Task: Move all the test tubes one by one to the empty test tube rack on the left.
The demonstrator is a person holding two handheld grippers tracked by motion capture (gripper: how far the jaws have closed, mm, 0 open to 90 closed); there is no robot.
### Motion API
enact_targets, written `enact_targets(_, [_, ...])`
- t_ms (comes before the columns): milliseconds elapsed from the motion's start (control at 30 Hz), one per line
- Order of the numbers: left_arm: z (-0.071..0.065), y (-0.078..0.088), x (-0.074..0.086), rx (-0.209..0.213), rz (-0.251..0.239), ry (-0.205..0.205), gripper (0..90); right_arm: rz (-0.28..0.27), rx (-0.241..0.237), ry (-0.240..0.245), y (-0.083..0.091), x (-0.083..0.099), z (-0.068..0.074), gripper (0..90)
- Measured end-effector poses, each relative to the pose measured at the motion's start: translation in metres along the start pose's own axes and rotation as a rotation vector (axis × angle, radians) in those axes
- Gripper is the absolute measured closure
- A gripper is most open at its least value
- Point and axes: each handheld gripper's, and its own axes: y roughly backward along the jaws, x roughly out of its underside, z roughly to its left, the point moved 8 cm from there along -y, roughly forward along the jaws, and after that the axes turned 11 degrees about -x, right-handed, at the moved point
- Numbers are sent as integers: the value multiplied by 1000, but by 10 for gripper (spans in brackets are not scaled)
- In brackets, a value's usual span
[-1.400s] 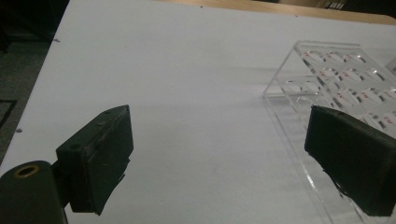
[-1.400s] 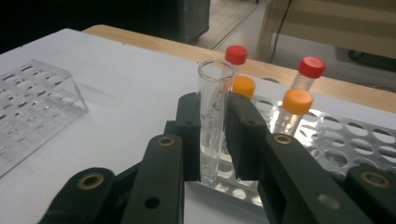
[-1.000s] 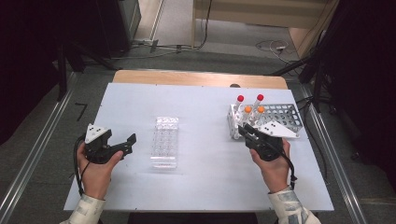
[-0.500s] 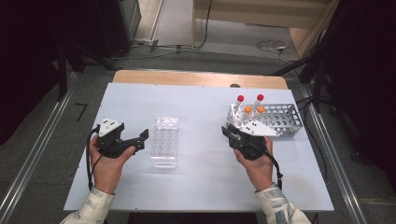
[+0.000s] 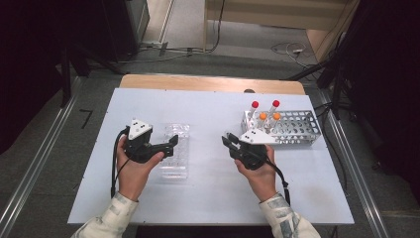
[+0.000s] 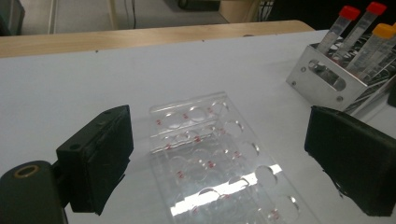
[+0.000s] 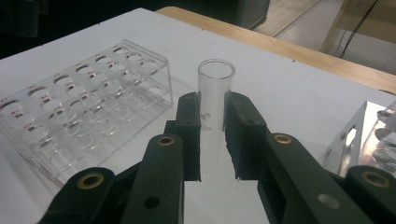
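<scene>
White rectangular tabletop (image 5: 208,106) with wooden far edge (grey floor beyond). Right gripper (image 7: 212,135) clamps a clear open-topped glass tube (image 7: 215,93); left gripper (image 6: 217,154), jaws apart, hovers above the transparent plastic tube rack (image 6: 219,163).

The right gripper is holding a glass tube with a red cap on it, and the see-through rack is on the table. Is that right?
Not quite. The glass tube in the right gripper has no cap; its top is open, as the right gripper view shows. The red caps sit in the metal rack. The see-through rack is on the table.
</scene>
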Motion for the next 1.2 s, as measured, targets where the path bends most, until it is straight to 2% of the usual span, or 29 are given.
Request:
enact_targets(333, [-43, -12, -9, 66, 2, -46, 125, 12, -13, 9, -14, 2, 6, 739])
enact_targets(500, [-57, -17, -10, 95, 10, -62, 155, 17, -17, 10, -20, 3, 8, 738])
enact_targets(633, [-68, -17, -15, 117, -13, -65, 209, 17, -19, 14, -24, 2, 10, 739])
enact_targets(767, [-82, -17, -18, 148, -15, -82, 262, 19, -28, 13, -29, 1, 14, 738])
enact_targets(967, [-96, -22, -17, 190, -4, -103, 412, 22, -38, 23, -34, 0, 21, 738])
enact_targets(1167, [-100, -25, -14, 212, 11, -123, 595, 16, -44, 26, -35, -1, 23, 738])
enact_targets(1200, [-100, -25, -14, 216, 12, -125, 595, 16, -44, 26, -35, -1, 23, 738])
